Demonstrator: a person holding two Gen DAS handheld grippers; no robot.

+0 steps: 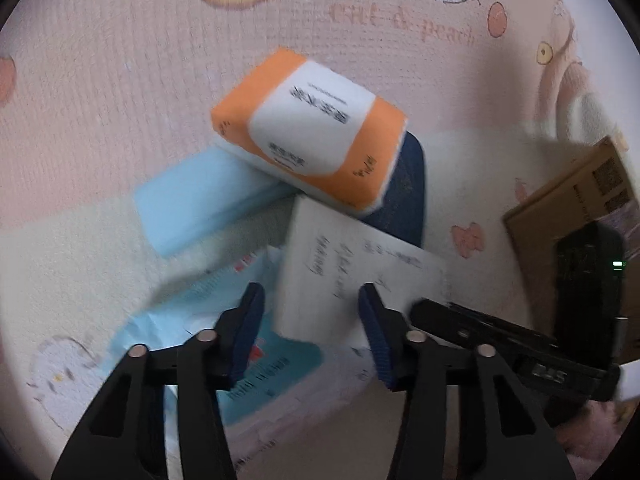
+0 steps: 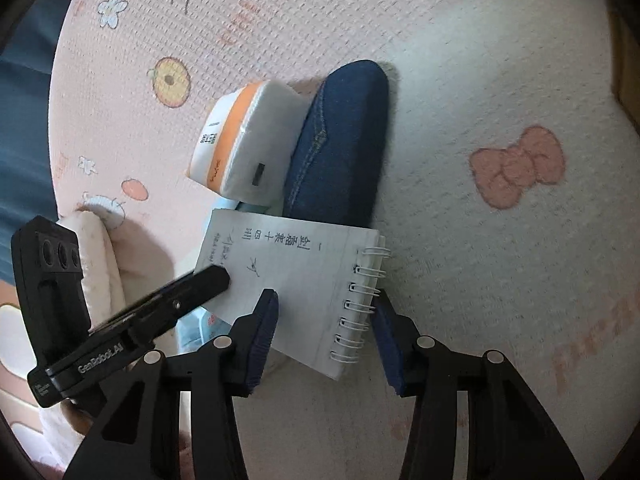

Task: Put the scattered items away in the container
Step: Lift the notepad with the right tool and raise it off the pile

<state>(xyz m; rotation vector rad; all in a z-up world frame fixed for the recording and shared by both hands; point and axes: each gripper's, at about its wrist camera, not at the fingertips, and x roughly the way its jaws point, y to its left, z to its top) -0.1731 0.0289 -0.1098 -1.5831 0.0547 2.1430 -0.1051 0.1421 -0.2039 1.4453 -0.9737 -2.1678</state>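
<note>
A white spiral notepad [image 1: 352, 264] [image 2: 304, 280] with handwriting leans on a pile. My left gripper [image 1: 311, 290] is open around its near end, and a strip of a blue printed packet [image 1: 272, 368] shows between the left pad and the paper. One left-gripper finger [image 2: 200, 284] rests its tip on the page. My right gripper [image 2: 326, 296] is open astride the spiral corner, one finger over the page and the other beside the rings. Behind the notepad an orange-and-white tissue pack [image 1: 308, 132] [image 2: 244, 144] lies on a light blue box [image 1: 200, 204] and a denim pouch [image 1: 408, 188] [image 2: 340, 140].
A brown cardboard box [image 1: 568, 208] stands at the right, behind the right gripper's black body [image 1: 520, 344]. Everything lies on a pink and cream cartoon-print mat [image 2: 500, 80]. A cream sleeve [image 2: 100, 264] shows behind the left gripper's body.
</note>
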